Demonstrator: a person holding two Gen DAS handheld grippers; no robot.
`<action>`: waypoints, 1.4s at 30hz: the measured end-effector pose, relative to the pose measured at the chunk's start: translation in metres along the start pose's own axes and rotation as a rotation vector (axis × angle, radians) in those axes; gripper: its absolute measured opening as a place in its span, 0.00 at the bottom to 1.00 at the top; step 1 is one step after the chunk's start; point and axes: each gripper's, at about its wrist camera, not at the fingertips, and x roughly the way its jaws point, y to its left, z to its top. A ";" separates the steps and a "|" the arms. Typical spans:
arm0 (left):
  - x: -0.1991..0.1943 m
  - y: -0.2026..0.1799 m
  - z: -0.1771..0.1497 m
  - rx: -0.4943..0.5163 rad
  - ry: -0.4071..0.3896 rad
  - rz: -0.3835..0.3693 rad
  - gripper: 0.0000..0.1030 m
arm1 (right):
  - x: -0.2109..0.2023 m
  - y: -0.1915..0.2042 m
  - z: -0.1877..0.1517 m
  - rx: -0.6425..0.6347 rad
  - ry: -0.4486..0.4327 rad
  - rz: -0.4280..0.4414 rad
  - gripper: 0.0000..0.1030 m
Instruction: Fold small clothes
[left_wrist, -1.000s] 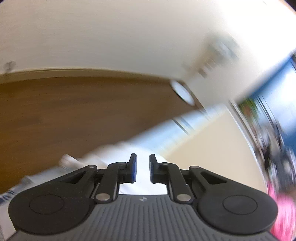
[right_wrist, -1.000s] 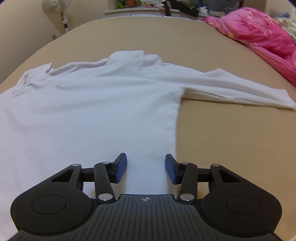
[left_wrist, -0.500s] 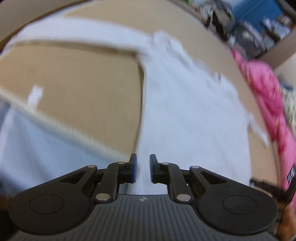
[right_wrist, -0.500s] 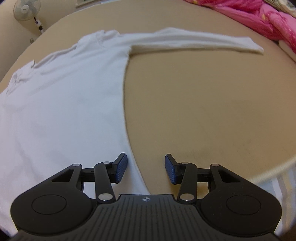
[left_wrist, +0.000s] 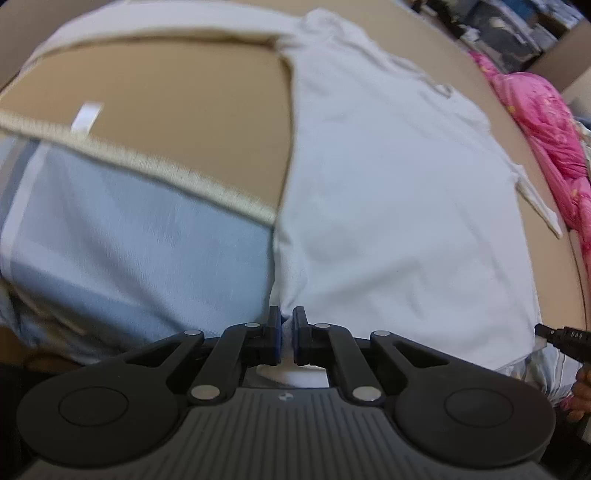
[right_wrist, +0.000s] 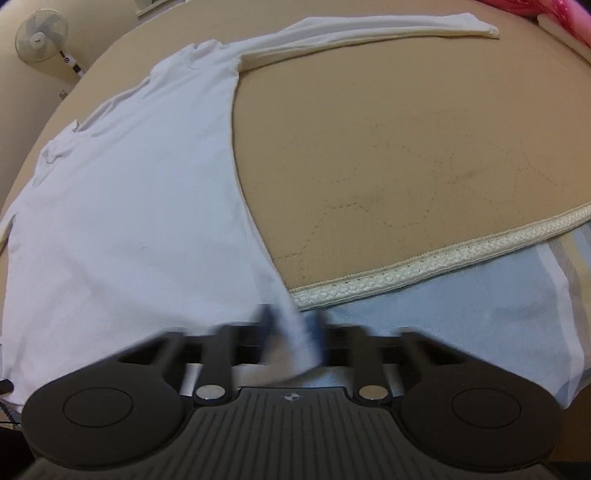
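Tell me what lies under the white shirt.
The white shirt lies spread on a tan quilted mat, and its hem hangs over the mat's braided edge onto light blue bedding. Whatever sits directly beneath the shirt's body is covered.

Right gripper fingers motion-blurred; jaw gap over white shirt hem corner not resolved. Shirt's left edge cut by frame. Left gripper: hem contact hidden behind pads. Clutter beyond pink bedding too blurred for identification.
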 end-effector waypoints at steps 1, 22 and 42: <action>-0.008 -0.001 0.001 0.014 -0.026 -0.006 0.05 | -0.008 -0.005 0.003 0.035 -0.011 0.019 0.05; -0.024 -0.025 -0.005 0.290 -0.126 -0.022 0.15 | -0.062 0.001 0.001 -0.013 -0.271 -0.115 0.27; -0.079 -0.054 0.077 0.296 -0.557 0.058 0.52 | -0.055 0.071 0.025 -0.256 -0.414 0.026 0.37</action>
